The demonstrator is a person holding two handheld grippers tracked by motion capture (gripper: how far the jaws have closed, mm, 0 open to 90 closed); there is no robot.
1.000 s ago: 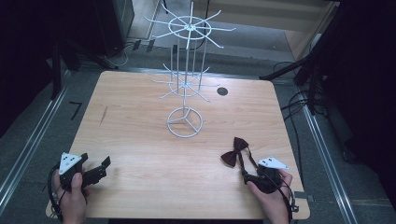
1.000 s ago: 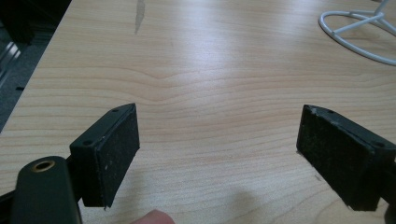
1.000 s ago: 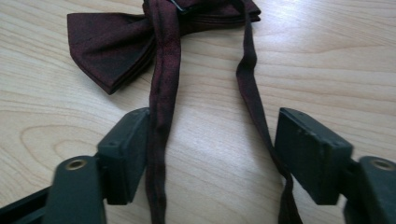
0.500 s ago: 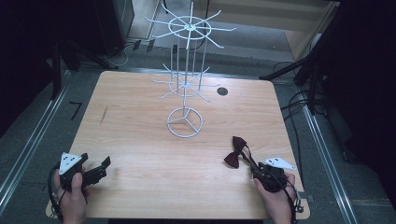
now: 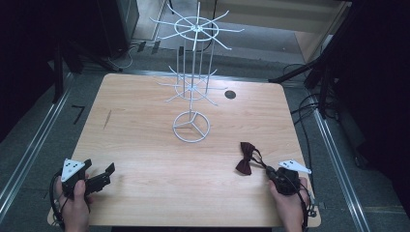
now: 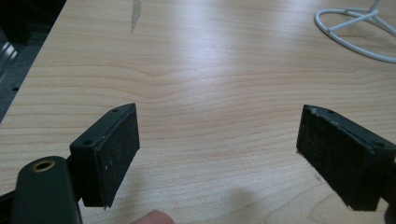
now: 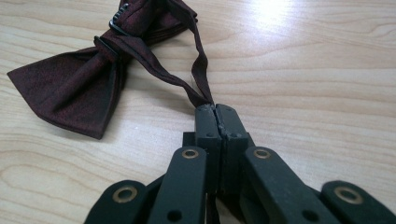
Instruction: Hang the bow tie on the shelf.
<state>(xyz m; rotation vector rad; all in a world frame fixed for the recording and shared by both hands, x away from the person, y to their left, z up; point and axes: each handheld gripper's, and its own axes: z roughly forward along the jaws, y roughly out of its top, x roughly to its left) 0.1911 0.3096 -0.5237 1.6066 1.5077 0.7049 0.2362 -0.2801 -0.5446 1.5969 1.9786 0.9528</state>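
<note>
Near table's front edge: left gripper (image 5: 102, 177) fingers apart, right gripper (image 7: 215, 112) pinching bow tie (image 7: 74, 93) strap.

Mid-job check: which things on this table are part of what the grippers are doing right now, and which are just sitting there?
In play:
- dark red bow tie, lying on the table
- its strap, pinched in the shut right gripper
- likely the white wire hanging rack, a guess

Just sitting there:
- left gripper, open, holding nothing
- black round hole in the wooden table

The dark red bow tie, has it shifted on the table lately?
Yes. The dark red bow tie slid slightly toward the person, away from the white wire rack.
</note>
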